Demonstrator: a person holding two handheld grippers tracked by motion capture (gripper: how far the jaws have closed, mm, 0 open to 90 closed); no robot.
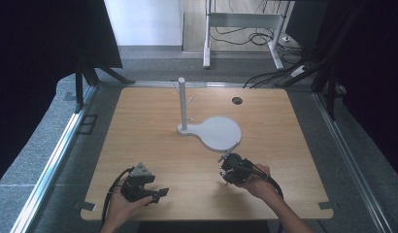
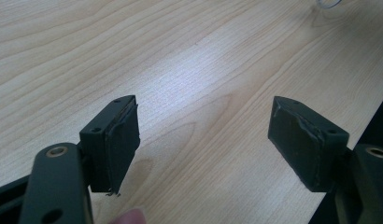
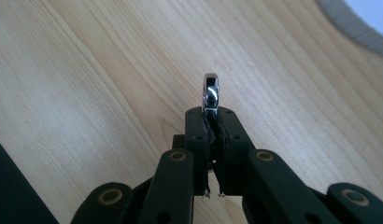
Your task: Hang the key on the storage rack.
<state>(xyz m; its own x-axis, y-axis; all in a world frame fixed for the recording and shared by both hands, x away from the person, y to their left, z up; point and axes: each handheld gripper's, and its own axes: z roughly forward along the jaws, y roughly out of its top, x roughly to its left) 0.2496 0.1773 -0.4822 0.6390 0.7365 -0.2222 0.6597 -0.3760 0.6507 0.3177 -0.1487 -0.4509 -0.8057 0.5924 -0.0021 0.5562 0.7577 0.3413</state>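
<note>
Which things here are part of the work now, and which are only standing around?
In use:
- right gripper, shut on the shiny metal piece
- white stand with its upright post, just ahead of it

Not in use:
- left gripper, open, nothing between its jaws
- black round hole in the table
- cables on the floor

I see a pale wood-grain table (image 1: 153, 121) carrying a white stand (image 1: 183, 104) on a light grey base (image 1: 219, 132), while my black right gripper (image 3: 210, 114) holds a shiny silver metal piece (image 3: 210, 93) and my left gripper (image 2: 203, 135) is black too.
</note>
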